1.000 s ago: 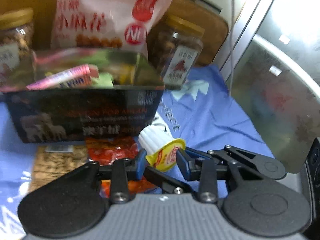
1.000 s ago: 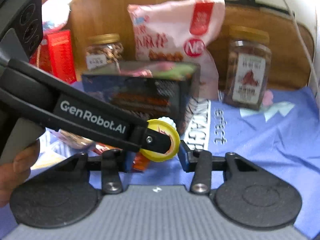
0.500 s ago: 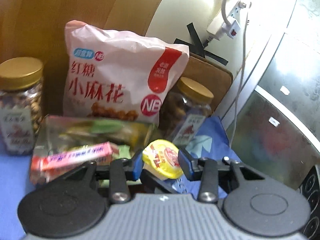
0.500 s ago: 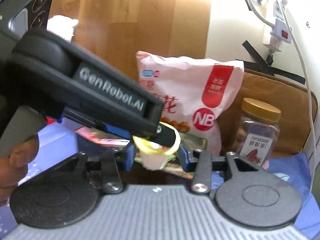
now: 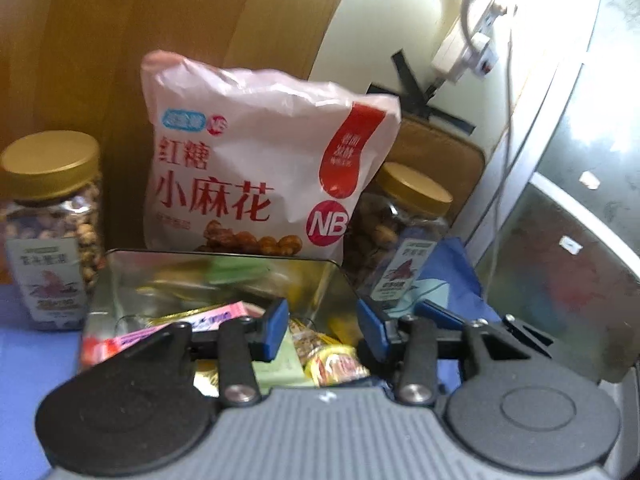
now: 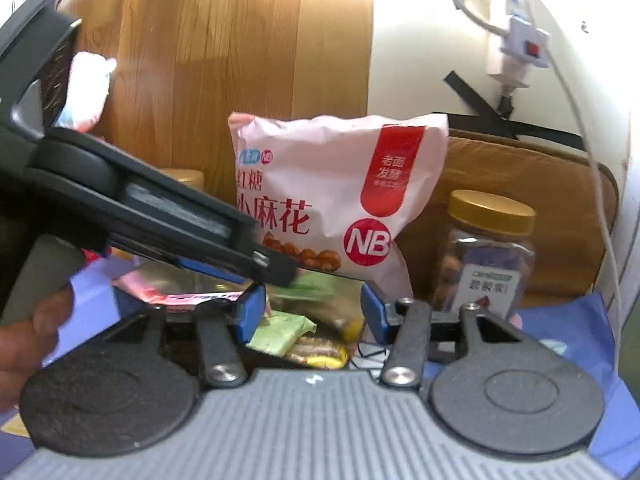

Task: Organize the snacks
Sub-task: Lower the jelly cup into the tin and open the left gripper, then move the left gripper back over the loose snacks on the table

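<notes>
Left gripper [image 5: 322,328] empty, right gripper [image 6: 312,312] opening, empty, above snack tin [image 5: 224,258]

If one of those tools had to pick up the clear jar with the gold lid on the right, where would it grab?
Probably the clear plastic nut jar by its body just below the gold lid, approaching level from the front. It stands upright, its front is unobstructed, and the pink snack bag crowds its left side.

The pink snack bag [image 5: 256,184] carries large red characters "小麻花" with "红糖" above them; at its five o'clock corner sits a red circle reading "NB". Labels on the gold-lidded jars [image 6: 486,256] are too blurred to read.
</notes>
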